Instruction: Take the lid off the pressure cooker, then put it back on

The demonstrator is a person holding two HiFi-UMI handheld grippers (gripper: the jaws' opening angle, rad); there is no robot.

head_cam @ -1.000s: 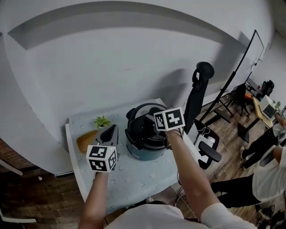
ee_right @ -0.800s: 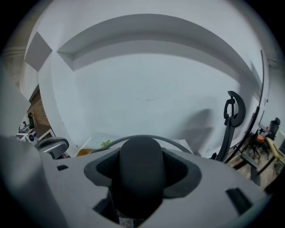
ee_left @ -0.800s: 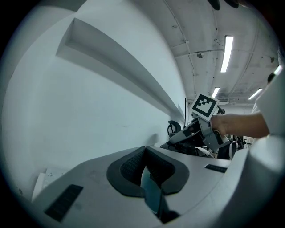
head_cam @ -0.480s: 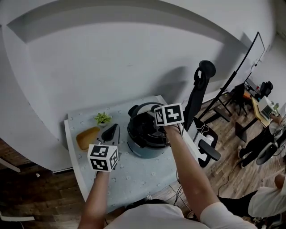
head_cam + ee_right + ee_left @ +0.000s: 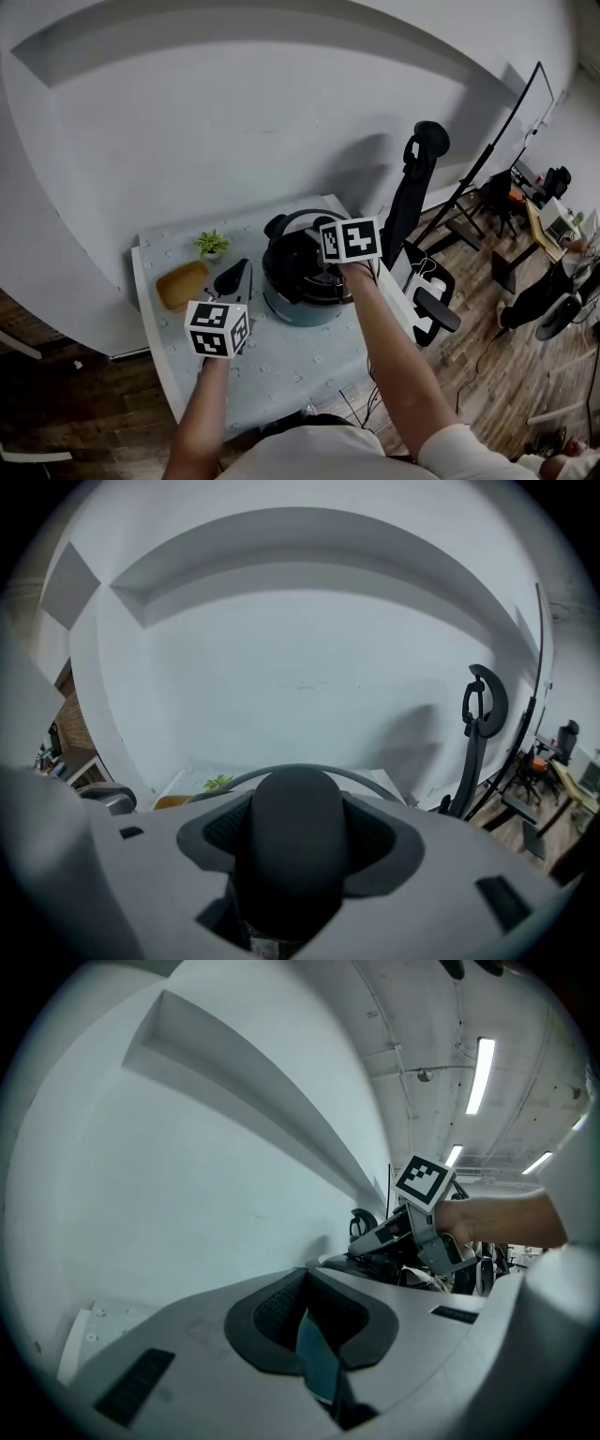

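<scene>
Right gripper (image 5: 332, 265) is clamped on the lid handle (image 5: 290, 841), dead centre between the jaws; the bar seems to run in line with the gripper, so the jaws pinch across it. Lid (image 5: 292, 251) sits on or just over the pressure cooker (image 5: 305, 298), can't tell which. Cooker is mid-table (image 5: 281, 370). Left gripper (image 5: 232, 274) is pressed together on nothing, just left of the cooker. Potted plant (image 5: 212, 245) and tan tray (image 5: 182, 285) lie further left. Straight up looks unobstructed.
</scene>
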